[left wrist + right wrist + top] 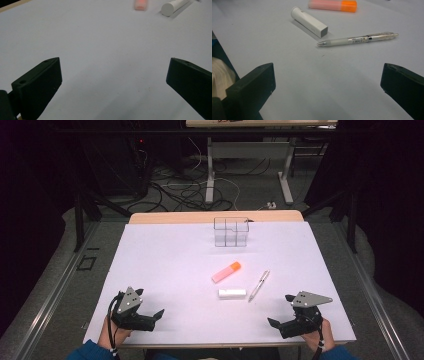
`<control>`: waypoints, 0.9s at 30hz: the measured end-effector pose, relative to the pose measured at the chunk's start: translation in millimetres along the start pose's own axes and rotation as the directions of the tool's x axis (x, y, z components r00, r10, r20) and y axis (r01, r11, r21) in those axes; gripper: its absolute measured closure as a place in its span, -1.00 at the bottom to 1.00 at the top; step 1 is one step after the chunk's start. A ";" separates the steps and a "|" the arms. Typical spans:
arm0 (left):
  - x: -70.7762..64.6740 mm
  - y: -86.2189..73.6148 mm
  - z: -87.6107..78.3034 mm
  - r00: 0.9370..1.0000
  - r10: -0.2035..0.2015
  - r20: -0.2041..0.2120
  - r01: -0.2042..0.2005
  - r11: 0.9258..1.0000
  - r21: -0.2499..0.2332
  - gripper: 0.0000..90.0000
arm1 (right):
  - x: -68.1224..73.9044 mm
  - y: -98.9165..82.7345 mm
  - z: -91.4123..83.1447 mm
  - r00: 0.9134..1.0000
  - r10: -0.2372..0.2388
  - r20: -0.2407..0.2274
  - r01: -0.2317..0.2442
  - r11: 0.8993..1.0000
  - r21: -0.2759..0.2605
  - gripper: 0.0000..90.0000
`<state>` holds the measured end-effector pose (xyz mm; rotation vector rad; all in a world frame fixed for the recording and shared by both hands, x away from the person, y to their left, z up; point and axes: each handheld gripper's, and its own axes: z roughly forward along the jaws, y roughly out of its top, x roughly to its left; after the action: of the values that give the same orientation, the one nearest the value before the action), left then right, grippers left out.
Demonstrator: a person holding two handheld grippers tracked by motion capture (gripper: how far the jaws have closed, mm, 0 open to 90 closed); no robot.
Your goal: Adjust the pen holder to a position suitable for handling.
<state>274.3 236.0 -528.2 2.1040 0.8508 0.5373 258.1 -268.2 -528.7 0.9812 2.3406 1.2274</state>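
pen point(259, 285), white stick point(232, 293) and pink-orange marker point(226, 272) lie together mid-table, untouched, well apart from both tools. left gripper point(150, 312) and right gripper point(279, 320) rest at the near edge of the white table point(165, 265), jaws spread wide, grasping nothing. clear divided box point(231, 231) stands at the far edge.

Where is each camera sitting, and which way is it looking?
High view: above the person's side, looking forward and down on the table; both hands and tongs show.
Left gripper view: rides the left tongs, facing the white stick; two black jaws show.
Right gripper view: rides the right tongs, facing the pen; two jaws.
All three views share the white stick and the highlighter.
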 end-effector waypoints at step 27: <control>-1.8 -0.7 -0.1 1.000 0.007 -0.006 -0.007 1.000 0.014 -0.99 | -8.5 2.7 7.7 1.000 0.026 0.011 -0.026 1.000 0.012 -1.00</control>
<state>272.7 235.1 -528.9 2.1200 0.8531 0.5427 269.7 -268.5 -531.3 1.0229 2.3369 1.2153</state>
